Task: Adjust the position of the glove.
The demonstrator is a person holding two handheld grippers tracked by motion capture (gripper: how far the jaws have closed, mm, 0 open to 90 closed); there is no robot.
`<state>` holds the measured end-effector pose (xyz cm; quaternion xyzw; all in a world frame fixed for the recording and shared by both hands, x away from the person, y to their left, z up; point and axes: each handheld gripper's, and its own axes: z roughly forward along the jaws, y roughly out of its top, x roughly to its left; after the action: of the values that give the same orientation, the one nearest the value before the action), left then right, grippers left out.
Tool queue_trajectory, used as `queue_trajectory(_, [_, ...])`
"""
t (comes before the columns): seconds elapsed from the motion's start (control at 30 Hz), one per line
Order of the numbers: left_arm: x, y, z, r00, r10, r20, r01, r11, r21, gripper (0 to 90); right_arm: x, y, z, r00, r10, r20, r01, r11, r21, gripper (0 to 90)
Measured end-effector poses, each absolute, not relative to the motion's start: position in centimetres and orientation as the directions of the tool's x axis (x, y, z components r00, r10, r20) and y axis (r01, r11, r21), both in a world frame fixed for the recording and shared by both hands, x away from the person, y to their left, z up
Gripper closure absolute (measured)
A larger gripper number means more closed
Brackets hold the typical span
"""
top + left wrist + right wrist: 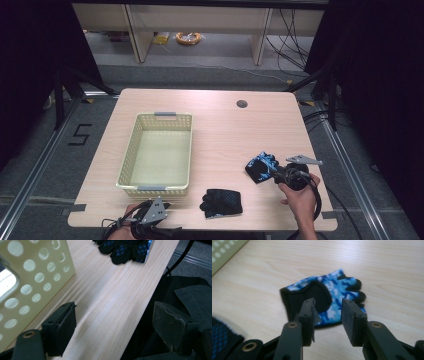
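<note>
A blue camouflage glove (261, 166) (324, 298) lies flat on the right side of the wooden table (225, 130). My right gripper (275, 173) (328, 307) hovers at its near edge, jaws apart, with nothing pressed between the pads. A black glove with blue dots (222, 202) (125, 248) (222, 340) lies near the front edge, left of the blue one. My left gripper (155, 220) (112, 315) rests at the table's front edge beside the basket, open and empty, pointing towards the black glove.
A cream perforated basket (155, 187) (70, 262) (224, 250) with nothing in it stands left of centre. A round cable hole (242, 104) sits at the table's far side. Dark cloth (190, 297) hangs past the front edge.
</note>
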<state>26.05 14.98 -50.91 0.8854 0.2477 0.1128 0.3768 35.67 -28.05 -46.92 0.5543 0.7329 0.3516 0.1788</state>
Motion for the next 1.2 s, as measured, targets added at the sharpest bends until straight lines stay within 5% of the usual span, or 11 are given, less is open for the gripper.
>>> queue_trajectory(0.33, [26.0, 14.9, -50.9, 0.852, 0.524, 0.009, 0.355, -0.589, 0.726, 18.8, 37.4, -28.1, -48.5, -0.248, 0.957, 0.154, 0.727, 0.078, 0.682, 63.2])
queue_trajectory(0.43, [26.1, 14.9, -51.0, 0.85, 0.527, 0.001, 0.361, -0.584, 0.727, 18.8, 37.9, -27.6, -48.6, -0.248, 0.958, 0.144, 0.741, 0.092, 0.665, 69.3])
queue_trajectory(0.47, [26.0, 15.0, -50.9, 0.851, 0.525, 0.009, 0.356, -0.589, 0.726, 18.8, 38.0, -27.4, -48.7, -0.276, 0.952, 0.133, 0.731, 0.117, 0.672, 84.9])
queue_trajectory(0.57, [26.0, 15.0, -50.9, 0.851, 0.525, 0.007, 0.355, -0.586, 0.728, 18.8, 38.0, -27.4, -48.4, -0.308, 0.946, 0.107, 0.724, 0.16, 0.671, 90.0])
queue_trajectory(1.0, [26.1, 14.9, -50.9, 0.858, 0.513, 0.017, 0.341, -0.595, 0.728, 18.8, 38.6, -29.9, -49.2, -0.202, 0.978, 0.055, 0.766, 0.123, 0.631, 90.0])
queue_trajectory(1.2, [26.0, 14.9, -50.9, 0.852, 0.524, 0.002, 0.358, -0.585, 0.728, 18.8, 39.8, -30.0, -49.7, -0.235, 0.971, 0.049, 0.755, 0.15, 0.639, 90.0])
